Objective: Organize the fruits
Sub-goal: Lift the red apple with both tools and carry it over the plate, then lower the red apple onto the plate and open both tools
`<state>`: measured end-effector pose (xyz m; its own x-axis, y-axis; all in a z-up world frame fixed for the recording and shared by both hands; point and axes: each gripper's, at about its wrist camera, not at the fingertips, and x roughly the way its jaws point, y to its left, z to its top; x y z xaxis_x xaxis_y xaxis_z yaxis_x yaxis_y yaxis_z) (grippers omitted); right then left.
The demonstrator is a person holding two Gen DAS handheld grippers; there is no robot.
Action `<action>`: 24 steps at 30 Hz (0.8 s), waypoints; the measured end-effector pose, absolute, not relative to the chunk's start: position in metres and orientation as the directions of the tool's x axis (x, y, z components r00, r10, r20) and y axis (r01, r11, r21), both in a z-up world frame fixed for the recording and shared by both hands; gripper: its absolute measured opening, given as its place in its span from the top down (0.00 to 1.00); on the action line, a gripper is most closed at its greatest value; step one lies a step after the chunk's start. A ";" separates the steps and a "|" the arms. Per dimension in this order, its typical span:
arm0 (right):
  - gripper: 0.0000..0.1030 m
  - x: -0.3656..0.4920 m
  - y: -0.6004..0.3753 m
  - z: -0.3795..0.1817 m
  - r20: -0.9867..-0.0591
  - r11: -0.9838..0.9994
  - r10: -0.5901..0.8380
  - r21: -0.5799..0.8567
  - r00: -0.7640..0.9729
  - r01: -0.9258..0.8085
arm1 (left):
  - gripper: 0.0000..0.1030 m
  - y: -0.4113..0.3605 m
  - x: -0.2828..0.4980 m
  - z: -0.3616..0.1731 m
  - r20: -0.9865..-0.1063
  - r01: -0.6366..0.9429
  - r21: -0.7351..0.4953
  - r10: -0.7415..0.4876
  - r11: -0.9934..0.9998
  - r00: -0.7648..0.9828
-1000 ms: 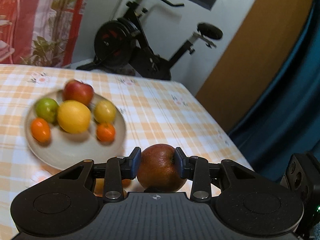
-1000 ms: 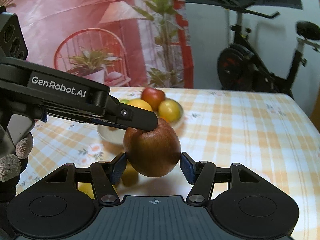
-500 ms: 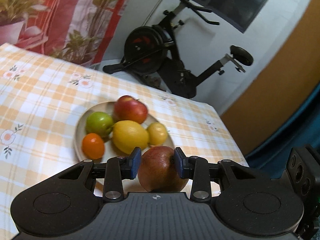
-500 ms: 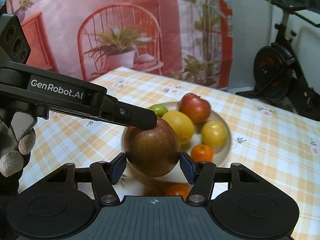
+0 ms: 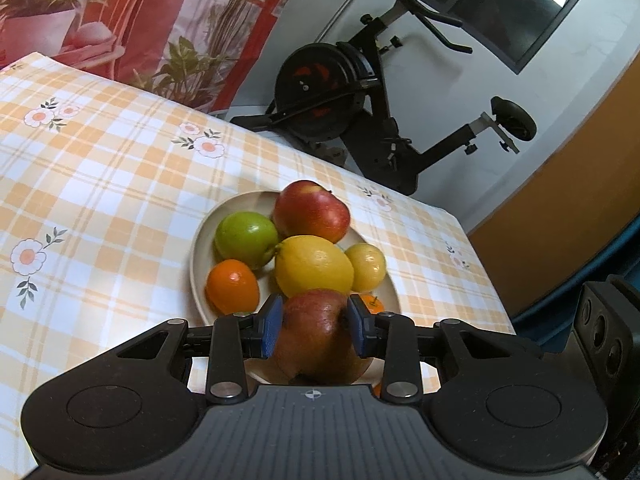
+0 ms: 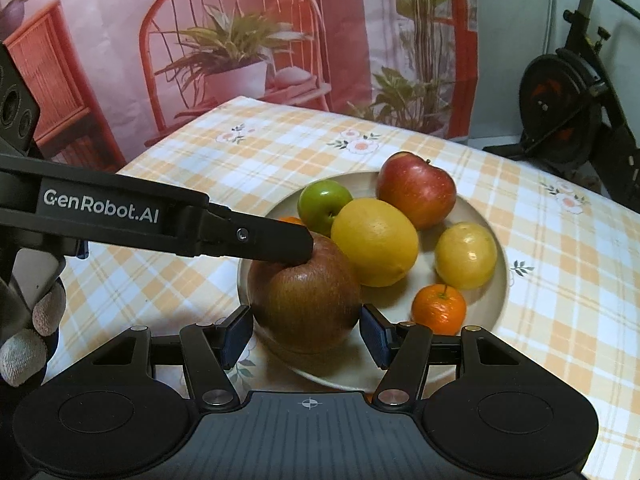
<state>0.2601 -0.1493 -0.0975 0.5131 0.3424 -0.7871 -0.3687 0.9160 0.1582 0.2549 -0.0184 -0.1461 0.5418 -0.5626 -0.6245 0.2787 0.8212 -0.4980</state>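
Left wrist view shows your left claw (image 5: 314, 326) pinching the brown apple (image 5: 316, 336) across its sides; it's firm, smooth, bruisable. Right claw (image 6: 306, 334) brackets it too, contact unclear.

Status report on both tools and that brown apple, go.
Left tool shut on brown apple. Right tool brackets it, contact unclear. Apple over plate edge; lemon, tangerine close.
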 end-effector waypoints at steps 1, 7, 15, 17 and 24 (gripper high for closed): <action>0.47 0.262 -0.148 -0.099 -0.789 0.916 0.341 0.158 0.510 -0.368 | 0.65 -0.018 0.255 -0.147 -0.626 0.277 -0.497 -0.561 0.822 0.542; 0.47 0.268 -0.143 -0.104 -0.800 0.918 0.337 0.162 0.495 -0.363 | 0.65 -0.015 0.257 -0.149 -0.636 0.264 -0.485 -0.543 0.834 0.548; 0.47 0.277 -0.140 -0.110 -0.793 0.920 0.354 0.202 0.496 -0.336 | 0.63 -0.013 0.258 -0.148 -0.642 0.268 -0.453 -0.520 0.850 0.564; 0.46 0.278 -0.140 -0.111 -0.791 0.920 0.355 0.203 0.498 -0.335 | 0.63 -0.013 0.258 -0.148 -0.642 0.268 -0.446 -0.514 0.854 0.569; 0.45 0.282 -0.141 -0.114 -0.788 0.922 0.358 0.215 0.500 -0.320 | 0.61 -0.018 0.258 -0.149 -0.666 0.266 -0.396 -0.474 0.879 0.576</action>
<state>0.2824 -0.1413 -0.1137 0.5003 0.3579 -0.7884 -0.3204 0.9224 0.2154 0.2577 -0.0184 -0.1490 0.5760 -0.4743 -0.6658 0.2657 0.8789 -0.3962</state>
